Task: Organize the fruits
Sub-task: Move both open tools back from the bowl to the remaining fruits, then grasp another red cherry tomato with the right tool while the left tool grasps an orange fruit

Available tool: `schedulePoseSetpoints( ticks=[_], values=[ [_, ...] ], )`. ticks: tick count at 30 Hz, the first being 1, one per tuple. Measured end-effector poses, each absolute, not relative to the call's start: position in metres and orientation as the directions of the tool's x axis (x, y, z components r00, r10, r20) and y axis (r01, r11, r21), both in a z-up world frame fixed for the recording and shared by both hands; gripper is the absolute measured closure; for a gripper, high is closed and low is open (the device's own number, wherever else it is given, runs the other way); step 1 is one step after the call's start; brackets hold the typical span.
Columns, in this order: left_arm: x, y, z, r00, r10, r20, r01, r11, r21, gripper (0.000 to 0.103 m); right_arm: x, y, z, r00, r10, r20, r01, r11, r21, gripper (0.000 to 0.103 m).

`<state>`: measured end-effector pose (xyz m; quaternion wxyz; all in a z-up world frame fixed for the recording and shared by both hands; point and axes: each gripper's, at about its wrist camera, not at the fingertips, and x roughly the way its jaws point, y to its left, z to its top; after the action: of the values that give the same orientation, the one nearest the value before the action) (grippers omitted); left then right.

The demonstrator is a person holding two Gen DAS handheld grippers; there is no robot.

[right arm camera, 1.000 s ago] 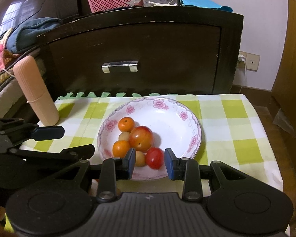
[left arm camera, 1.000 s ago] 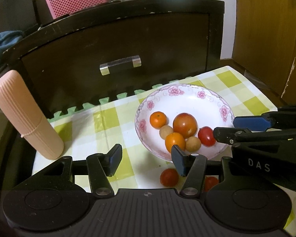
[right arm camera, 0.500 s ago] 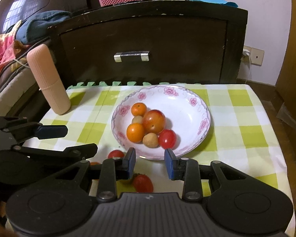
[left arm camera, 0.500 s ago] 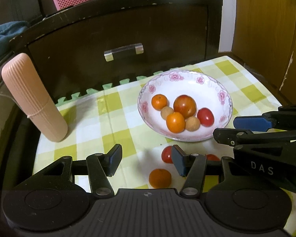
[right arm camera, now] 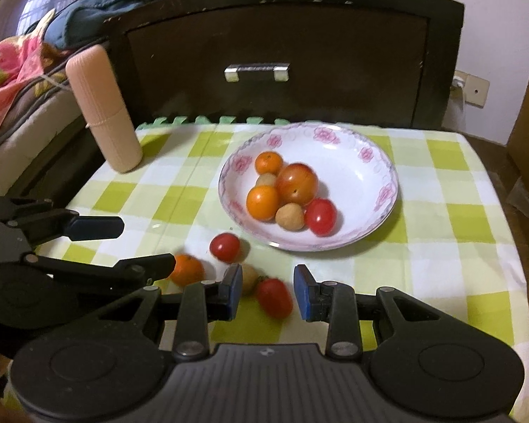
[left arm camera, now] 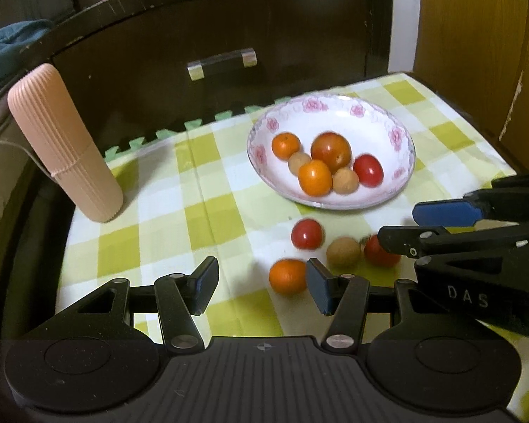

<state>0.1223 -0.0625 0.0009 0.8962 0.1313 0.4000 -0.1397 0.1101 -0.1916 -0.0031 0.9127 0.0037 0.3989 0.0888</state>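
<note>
Where the checked tablecloth (right arm camera: 441,218) meets the dark drawer cabinet (right arm camera: 299,70), a ribbed pink cylinder (right arm camera: 102,105) leans at the left corner. Centre: floral bowl (right arm camera: 370,162) holding six fruits. Near edge, outside the bowl, four loose pieces: one orange (right arm camera: 188,269), one round tomato (right arm camera: 224,246), one longan (right arm camera: 247,277), one oblong tomato (right arm camera: 273,296). Left gripper (left arm camera: 261,285) spread, empty, beside the orange. Right gripper (right arm camera: 266,290) spread, empty, straddling the oblong tomato. Cloth at right bare.
</note>
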Motion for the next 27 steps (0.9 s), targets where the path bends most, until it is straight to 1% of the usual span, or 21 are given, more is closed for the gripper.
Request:
schedulePoseSetpoints(
  ticks=[4,7,14,17,20,24,27],
  values=[
    [0.115,-0.060,-0.006,0.623,-0.155,-0.767,0.384,0.915,0.126,0.033,0.110,-0.193,-0.012,0.637,0.176,-0.750,-0.175,0.981,0.082,0.070],
    [0.112,-0.058,-0.008,0.616,-0.160,-0.772,0.398,0.908,0.129,0.033,0.110,-0.194,-0.018,0.624,0.172,-0.762,-0.179,0.981,0.074,0.070],
    [0.117,-0.053,-0.011,0.589,-0.173,-0.789,0.392,0.915,0.092,0.033,0.119,-0.193,-0.029,0.594,0.194,-0.781,-0.212,0.974,0.080,0.069],
    [0.120,-0.051,-0.013,0.579,-0.174,-0.797,0.389,0.917,0.082,0.033,0.126,-0.192,-0.034,0.595,0.183,-0.783,-0.218,0.974,0.062,0.065],
    [0.122,-0.049,-0.014,0.571,-0.182,-0.800,0.390,0.918,0.069,0.032,0.133,-0.195,-0.038,0.580,0.203,-0.789,-0.219,0.972,0.090,0.065],
    [0.125,-0.049,-0.016,0.566,-0.185,-0.804,0.388,0.920,0.061,0.032,0.138,-0.192,-0.043,0.580,0.189,-0.792,-0.222,0.973,0.070,0.065],
    [0.128,-0.048,-0.020,0.550,-0.204,-0.810,0.390,0.920,0.032,0.032,0.139,-0.188,-0.044,0.583,0.177,-0.793,-0.229,0.972,0.049,0.065]
  ],
)
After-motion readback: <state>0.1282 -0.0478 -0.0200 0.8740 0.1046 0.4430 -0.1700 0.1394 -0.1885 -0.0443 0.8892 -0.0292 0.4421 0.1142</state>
